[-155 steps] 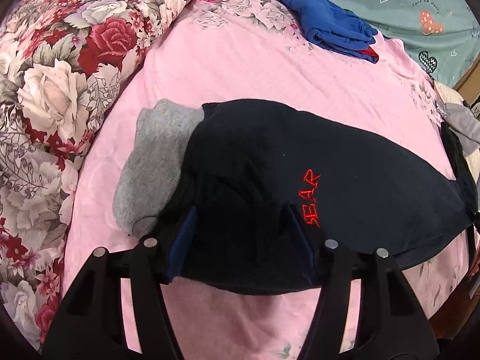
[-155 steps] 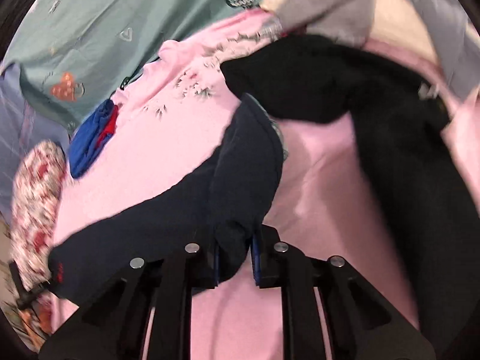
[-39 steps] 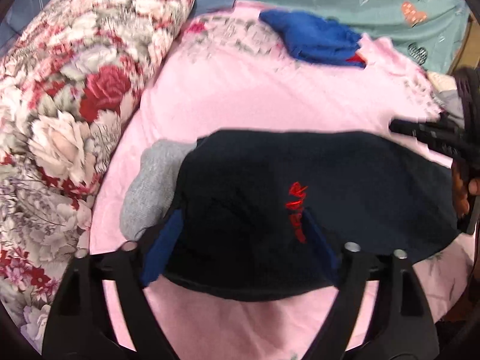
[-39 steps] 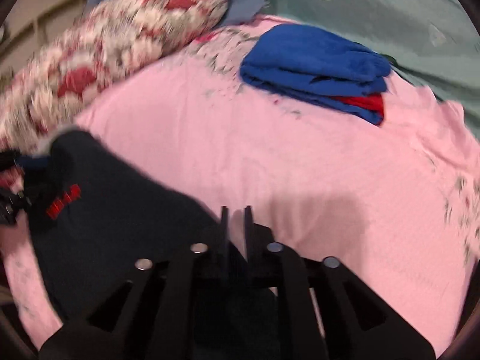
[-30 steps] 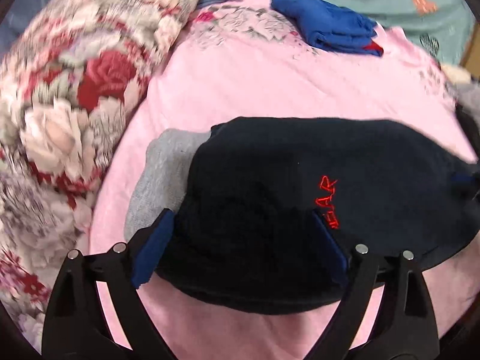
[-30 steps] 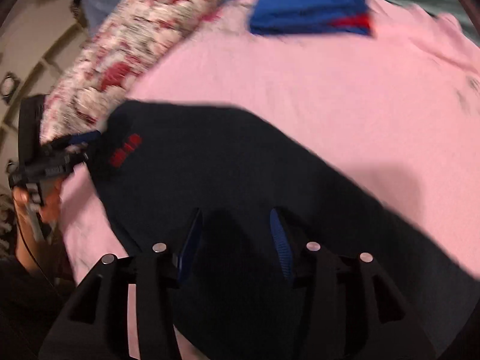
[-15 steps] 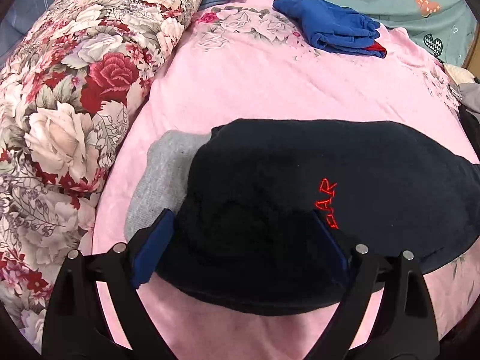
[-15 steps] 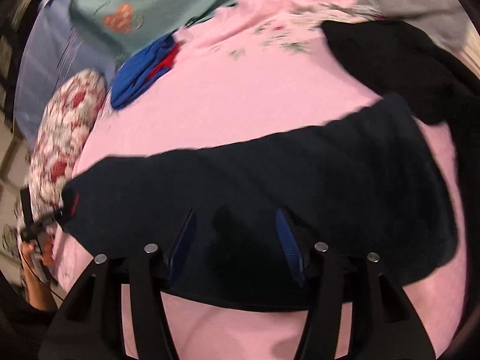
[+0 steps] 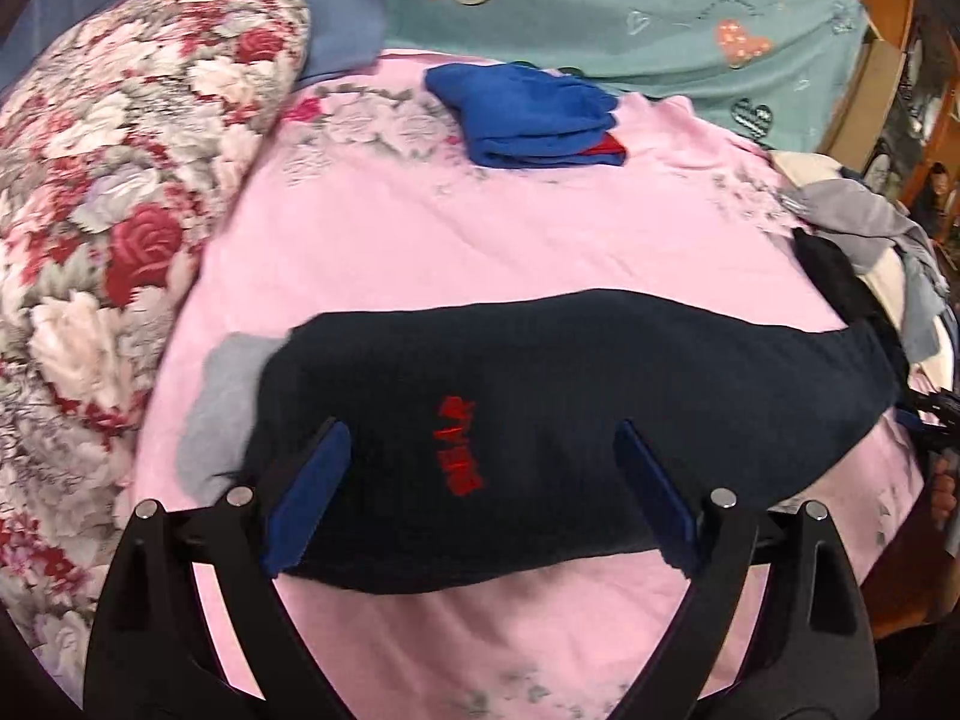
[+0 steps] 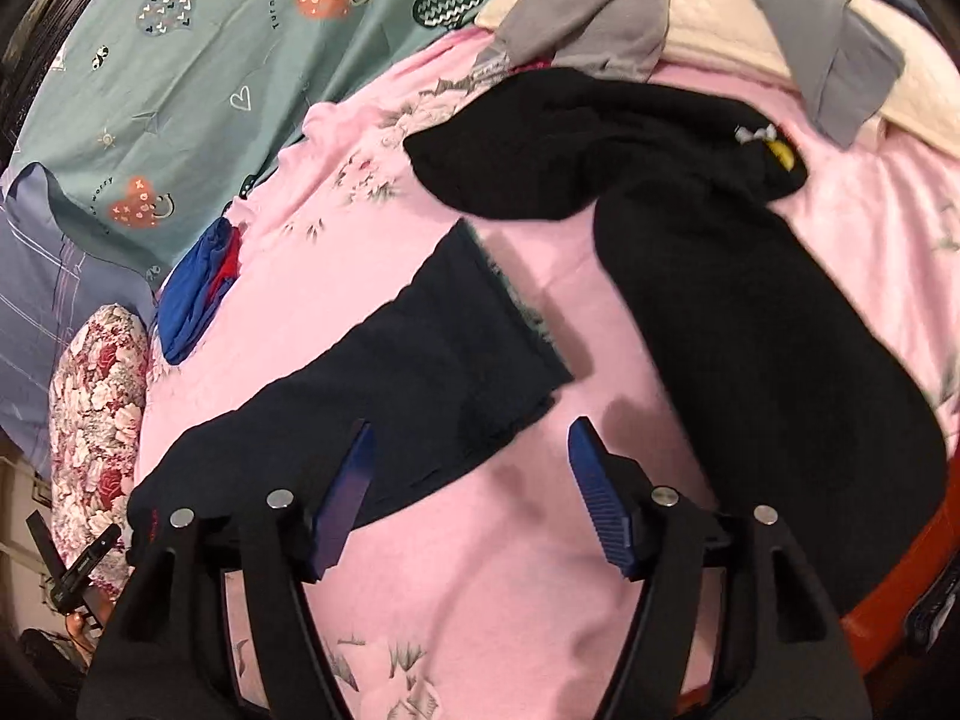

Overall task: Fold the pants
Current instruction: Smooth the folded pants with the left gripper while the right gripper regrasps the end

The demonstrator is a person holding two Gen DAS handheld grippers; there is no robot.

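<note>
Left wrist view first: your left tongs stand wide apart over the waistband end of the navy pants, pads clear of the cloth on both sides, holding nothing. The pants lie flat across the pink bedsheet, red lettering facing up between the pads. At their left end a grey garment pokes out from underneath, and beyond it sits the floral quilt. Further back, a folded blue garment rests near the teal sheet.

Over to the right wrist view: your right tongs are opening, one pad above the hem end of the pants, the other above bare pink sheet, nothing pinched between them. Just right of the hem lies a black garment, its nearer part close to your right pad, with grey clothes heaped behind it.

Watch out here. If you reach for the hem, that black garment is near enough that a wide bite could drag it along with the pants. On the left, clamp too deep at the waistband and you may catch the grey garment below, so it rides into the fold. And the hem edge looks slightly rumpled; lift only its top layer and the legs will slip out of line.
</note>
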